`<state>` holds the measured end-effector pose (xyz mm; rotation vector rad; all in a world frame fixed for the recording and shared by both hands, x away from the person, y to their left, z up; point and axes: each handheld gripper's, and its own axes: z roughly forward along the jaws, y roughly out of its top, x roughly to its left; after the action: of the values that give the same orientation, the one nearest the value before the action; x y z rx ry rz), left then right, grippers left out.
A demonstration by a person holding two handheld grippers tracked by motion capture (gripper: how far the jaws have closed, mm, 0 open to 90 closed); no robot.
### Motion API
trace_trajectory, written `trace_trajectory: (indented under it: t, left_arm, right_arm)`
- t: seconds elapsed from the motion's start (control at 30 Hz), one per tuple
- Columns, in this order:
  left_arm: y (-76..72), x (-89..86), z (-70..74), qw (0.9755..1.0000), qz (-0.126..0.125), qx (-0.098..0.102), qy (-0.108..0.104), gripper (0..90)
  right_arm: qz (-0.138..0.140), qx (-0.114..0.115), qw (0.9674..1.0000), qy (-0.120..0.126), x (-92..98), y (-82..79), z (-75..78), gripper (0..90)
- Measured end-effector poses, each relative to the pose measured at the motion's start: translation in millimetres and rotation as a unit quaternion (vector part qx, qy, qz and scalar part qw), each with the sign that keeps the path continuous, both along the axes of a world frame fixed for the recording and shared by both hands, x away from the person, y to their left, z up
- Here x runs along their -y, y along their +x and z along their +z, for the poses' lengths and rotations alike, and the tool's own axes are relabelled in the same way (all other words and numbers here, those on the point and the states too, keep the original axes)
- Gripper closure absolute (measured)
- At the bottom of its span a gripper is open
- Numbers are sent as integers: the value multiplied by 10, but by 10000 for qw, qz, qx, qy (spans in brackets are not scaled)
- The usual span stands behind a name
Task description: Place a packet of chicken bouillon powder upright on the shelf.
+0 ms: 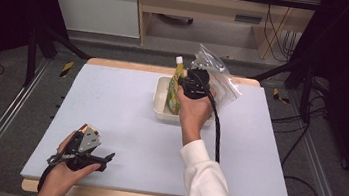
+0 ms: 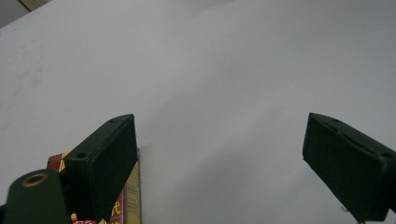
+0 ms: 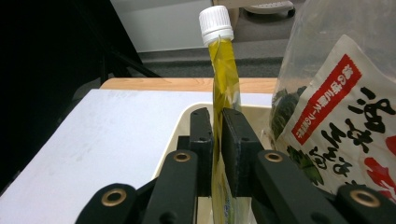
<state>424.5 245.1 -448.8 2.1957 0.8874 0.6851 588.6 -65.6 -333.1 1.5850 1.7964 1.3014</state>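
Observation:
A yellow spout pouch (image 3: 225, 79) with a white screw cap stands upright in a cream tray (image 3: 183, 122). My right gripper (image 3: 217, 114) is shut on the pouch's body, just over the tray's near rim. From above, the right gripper (image 1: 191, 86) sits beside the pouch (image 1: 175, 85) at the back middle of the table. A clear bag of dark seaweed (image 3: 336, 107) with a red label leans right of the pouch. My left gripper (image 2: 219, 123) is open over the bare white mat, and the high view places it (image 1: 104, 159) at the front left.
A small red and yellow printed box (image 2: 127, 196) lies on the mat under the left gripper's left jaw. The white mat (image 1: 124, 122) covers the wooden table. The right gripper's black cable (image 1: 218, 133) trails back along the forearm.

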Motion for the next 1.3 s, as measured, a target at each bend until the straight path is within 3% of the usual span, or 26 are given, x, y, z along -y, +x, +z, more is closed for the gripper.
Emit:
trace_trajectory:
  t: [0.17,0.33,0.53,0.83,1.0,1.3]
  left_arm:
    - [1,-7,5,10000,-16,-11,33,97]
    - [0,-12,8,10000,-8,-7,26,97]
    - [3,-16,10,10000,4,11,22,97]
    - [6,-54,34,9999,79,73,-29,97]
    - [19,-113,56,9998,173,64,-32,102]
    - [49,-239,60,9989,436,44,-138,105]
  right_arm:
    - [7,48,10000,-19,-4,-16,1,753]
    - [65,286,9995,-122,-10,-95,40,678]
    - [162,718,9958,-537,43,-311,100,616]
    - [412,980,9933,-442,180,-677,130,607]
    - [546,1026,9922,-453,237,-864,55,606]
    - [736,873,9918,-573,323,-1059,-250,599]
